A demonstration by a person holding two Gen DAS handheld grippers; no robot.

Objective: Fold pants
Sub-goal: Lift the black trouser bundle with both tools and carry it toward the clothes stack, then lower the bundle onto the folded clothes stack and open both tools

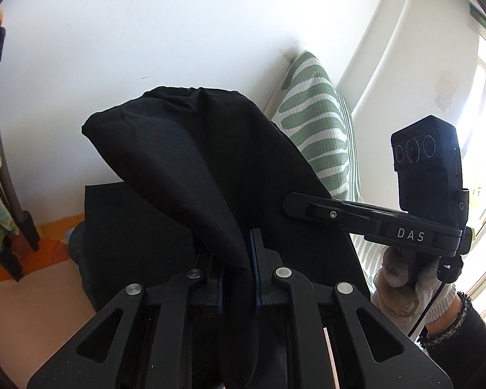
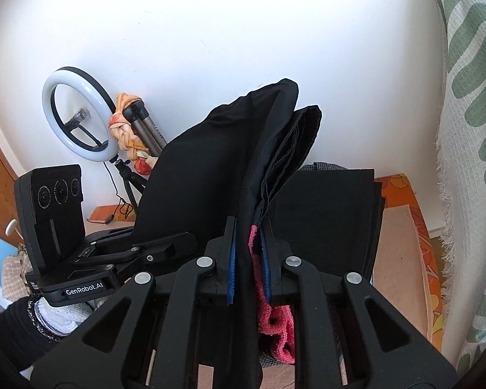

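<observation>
Black pants held up in the air by both grippers

The left gripper is clamped on a bunched fold of the pants — the right gripper pinches the black cloth too, a pink cloth caught beside it; the fabric rises before a white wall, a green-striped pillow nearby.

Black grippers with blue pads, silver pivot screws; white knit glove, black sleeve lower right.
</observation>
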